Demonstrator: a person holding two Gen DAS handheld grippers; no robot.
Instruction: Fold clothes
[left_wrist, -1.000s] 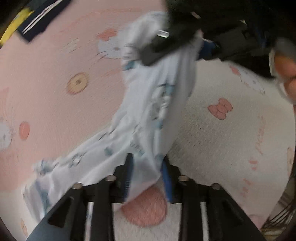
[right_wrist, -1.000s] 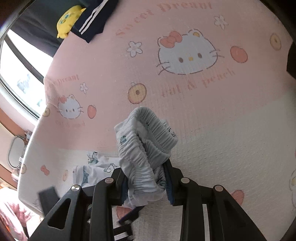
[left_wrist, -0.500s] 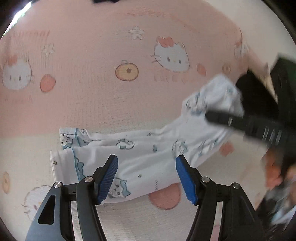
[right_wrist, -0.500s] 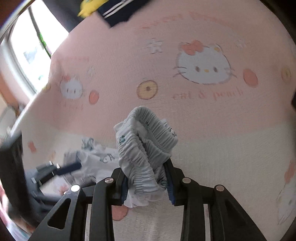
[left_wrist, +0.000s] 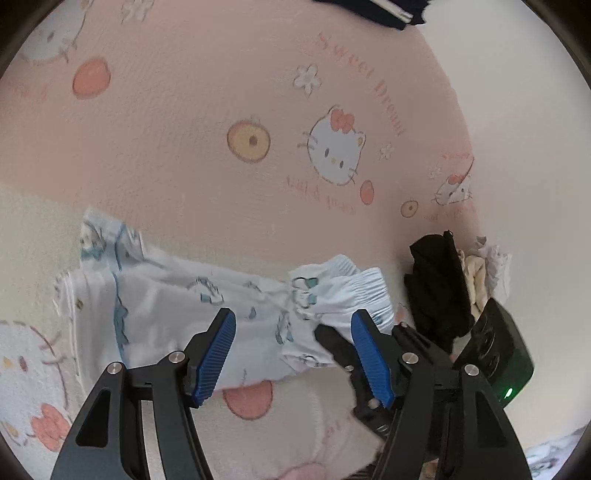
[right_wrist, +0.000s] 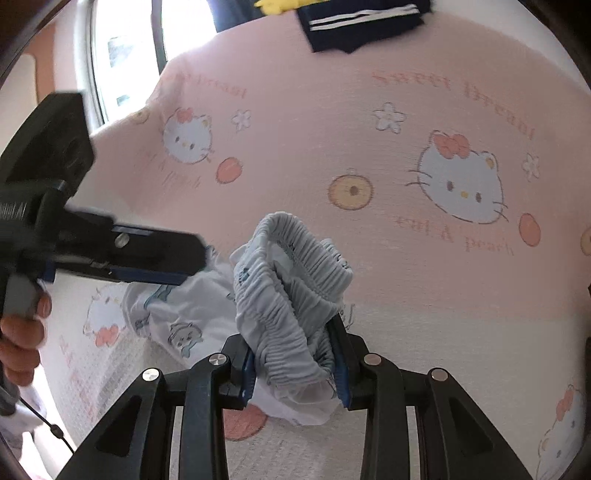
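White pants with blue cartoon prints (left_wrist: 166, 302) lie stretched across the pink bedsheet (left_wrist: 221, 110), legs to the left. Their gathered elastic waistband (right_wrist: 291, 291) stands bunched up between the pads of my right gripper (right_wrist: 295, 354), which is shut on it. In the left wrist view that waistband (left_wrist: 354, 291) sits at the right, with the right gripper (left_wrist: 332, 343) behind my finger. My left gripper (left_wrist: 291, 350) hovers open over the middle of the pants, its blue pads (left_wrist: 216, 354) gripping nothing. From the right wrist view the left gripper (right_wrist: 192, 258) reaches in from the left, held by a hand (right_wrist: 18, 339).
A navy garment with white stripes (right_wrist: 362, 22) lies at the far edge of the bed, beside something yellow (right_wrist: 280, 3). A black garment (left_wrist: 436, 288) and pale crumpled clothes (left_wrist: 480, 273) are piled at the right. A window (right_wrist: 122, 55) is behind the bed on the left.
My left gripper let go of the pants leg, opened wide, rolled and drew back. The pants dropped from hanging to lying flat. The right gripper rolled while keeping the waistband.
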